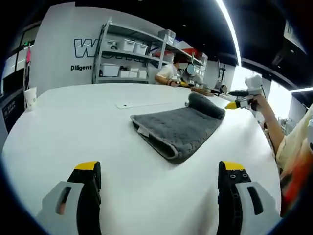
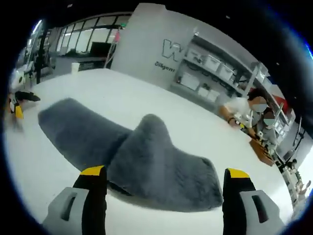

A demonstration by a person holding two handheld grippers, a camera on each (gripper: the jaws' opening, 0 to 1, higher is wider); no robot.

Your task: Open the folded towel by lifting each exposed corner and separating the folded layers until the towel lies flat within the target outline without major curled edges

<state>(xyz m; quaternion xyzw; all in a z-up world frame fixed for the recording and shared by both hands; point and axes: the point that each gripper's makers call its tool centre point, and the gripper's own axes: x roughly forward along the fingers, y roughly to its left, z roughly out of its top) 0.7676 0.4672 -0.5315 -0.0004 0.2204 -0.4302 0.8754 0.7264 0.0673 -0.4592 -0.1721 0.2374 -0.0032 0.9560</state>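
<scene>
The grey towel (image 1: 178, 129) lies folded on the white desk (image 1: 73, 142), its thick folded edge turned toward the left gripper (image 1: 159, 178) and its far end bunched into a soft hump. A small white tag pokes out at the near left corner, which suggests the layers open from that side. No target outline can be made out on the desk surface.

The left gripper hangs back over bare desk with its jaws wide apart and nothing between them — a waiting stance, probably held clear so the towel can be pulled without snagging. In the right gripper view, the right gripper (image 2: 164, 178) sits low and close over the humped end of the towel (image 2: 146, 156), jaws also spread wide and straddling the plush fabric rather than pinching it; this reads as lining up for a corner or edge grab. The same gripper shows in the left gripper view at the far right of the towel, held in a person's hand (image 1: 261, 105).

Writing on the back wall (image 1: 58, 44) is partly hidden by shelving (image 1: 129, 54) stacked with white bins — a large outlined "W" and, beneath it, the word "Diligent" can be read. A paper cup (image 1: 30, 98) stands at the desk's left edge.
</scene>
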